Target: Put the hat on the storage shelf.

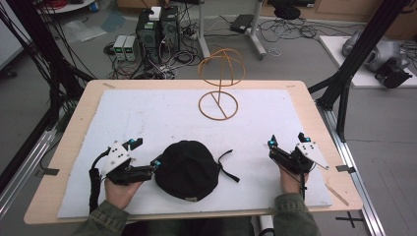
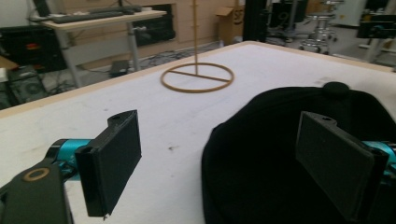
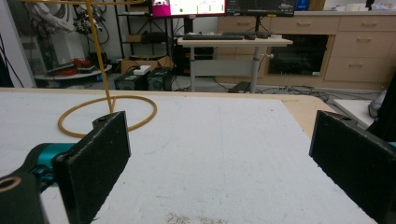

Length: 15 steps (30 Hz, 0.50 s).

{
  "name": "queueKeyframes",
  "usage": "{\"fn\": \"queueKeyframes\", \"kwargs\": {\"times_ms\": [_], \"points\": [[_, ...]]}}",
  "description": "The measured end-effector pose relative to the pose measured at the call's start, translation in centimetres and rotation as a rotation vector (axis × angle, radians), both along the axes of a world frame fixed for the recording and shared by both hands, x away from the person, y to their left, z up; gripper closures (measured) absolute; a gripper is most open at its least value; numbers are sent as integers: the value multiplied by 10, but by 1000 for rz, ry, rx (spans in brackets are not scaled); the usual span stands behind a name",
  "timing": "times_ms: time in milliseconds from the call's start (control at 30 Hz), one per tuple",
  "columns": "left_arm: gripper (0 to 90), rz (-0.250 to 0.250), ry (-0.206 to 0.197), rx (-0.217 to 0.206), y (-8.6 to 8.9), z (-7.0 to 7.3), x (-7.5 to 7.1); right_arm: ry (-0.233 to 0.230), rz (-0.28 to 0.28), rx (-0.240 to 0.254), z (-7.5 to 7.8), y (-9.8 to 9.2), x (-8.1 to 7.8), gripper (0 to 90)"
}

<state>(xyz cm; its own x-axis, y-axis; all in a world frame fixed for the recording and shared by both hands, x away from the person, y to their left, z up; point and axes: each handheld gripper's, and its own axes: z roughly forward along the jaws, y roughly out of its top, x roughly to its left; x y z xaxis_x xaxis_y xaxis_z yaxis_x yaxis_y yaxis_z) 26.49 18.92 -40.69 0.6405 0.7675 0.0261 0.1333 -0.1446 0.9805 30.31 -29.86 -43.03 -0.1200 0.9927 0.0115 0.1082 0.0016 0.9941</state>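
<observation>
Your left tool (image 1: 145, 152), jaws wide and holding nothing, straddles the black cap's (image 1: 187, 169) 9 o'clock edge; closing shallow could pinch just fabric and let it slip, while your right tool (image 1: 286, 142) waits equally open at 3 o'clock.

The black cap (image 1: 188, 169) at lower centre looks like matt woven cloth, its strap (image 1: 226, 166) the same. The mat (image 1: 147, 113) is white, felt-like and slightly rough, on a smooth pale wooden table (image 1: 78, 115). The stand (image 1: 220, 83) at upper centre looks like smooth tan wire.
</observation>
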Motion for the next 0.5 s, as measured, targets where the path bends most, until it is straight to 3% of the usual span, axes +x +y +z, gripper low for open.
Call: {"fn": "queueKeyframes", "kwargs": {"times_ms": [167,300,500], "points": [[151,-89,53,41,-8,-2,3,1,-2,-4,0,0,0,43],[151,-120,66,84,-15,-5,3,-1,-2,-5,0,0,0,43],[152,-134,75,69,-18,-6,2,1,-2,-7,0,0,0,43]]}}
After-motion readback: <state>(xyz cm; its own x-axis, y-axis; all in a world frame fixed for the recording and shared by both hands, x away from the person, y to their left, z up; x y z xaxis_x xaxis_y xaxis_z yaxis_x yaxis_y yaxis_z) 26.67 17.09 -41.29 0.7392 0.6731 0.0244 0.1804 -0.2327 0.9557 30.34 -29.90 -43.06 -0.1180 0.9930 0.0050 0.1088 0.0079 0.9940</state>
